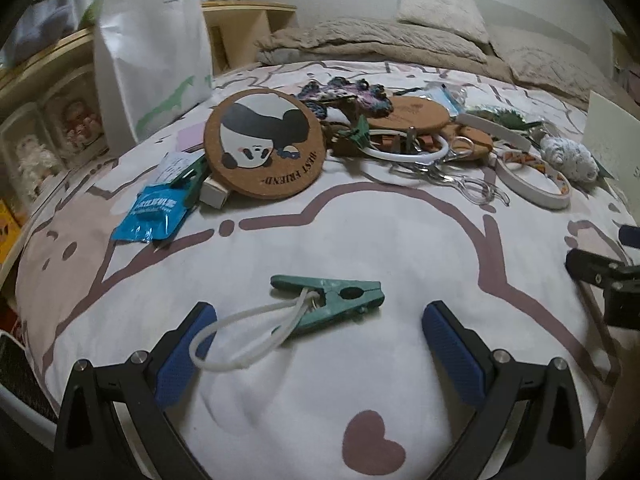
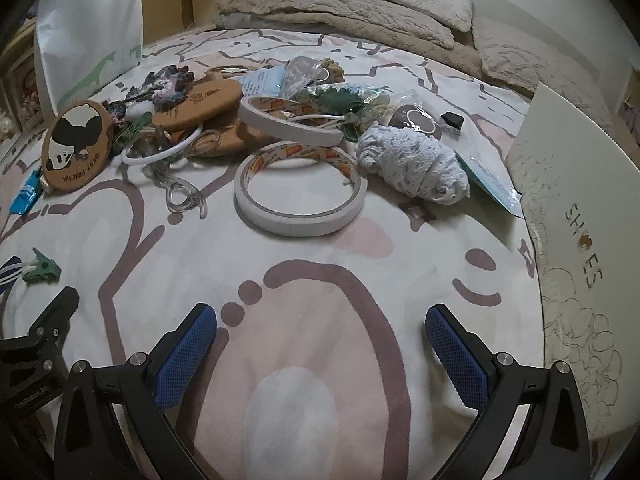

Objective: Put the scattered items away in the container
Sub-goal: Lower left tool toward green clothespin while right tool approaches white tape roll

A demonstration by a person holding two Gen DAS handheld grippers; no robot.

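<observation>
A green clothes peg [image 1: 340, 300] with a white cord loop [image 1: 236, 340] lies on the bed between the fingers of my open left gripper [image 1: 320, 320]; the loop rests over the left finger pad [image 1: 184, 356]. The same green peg [image 2: 42, 270] shows at the left edge of the right wrist view. Further back lies a heap: a panda cork coaster [image 1: 264, 144], tape rolls [image 2: 300, 192], clear scissors [image 1: 468, 184], a white yarn ball [image 2: 412, 164]. My right gripper [image 2: 320, 344] is open over bare bedcover. A cream shoe box [image 2: 580, 240] stands at the right.
A white paper bag [image 1: 152, 48] stands at the back left beside wooden shelving [image 1: 244, 28]. A blue packet [image 1: 150, 216] lies left of the coaster. Beige blankets and pillows [image 2: 360, 12] fill the bed's far end. The bed's left edge drops off near shelves.
</observation>
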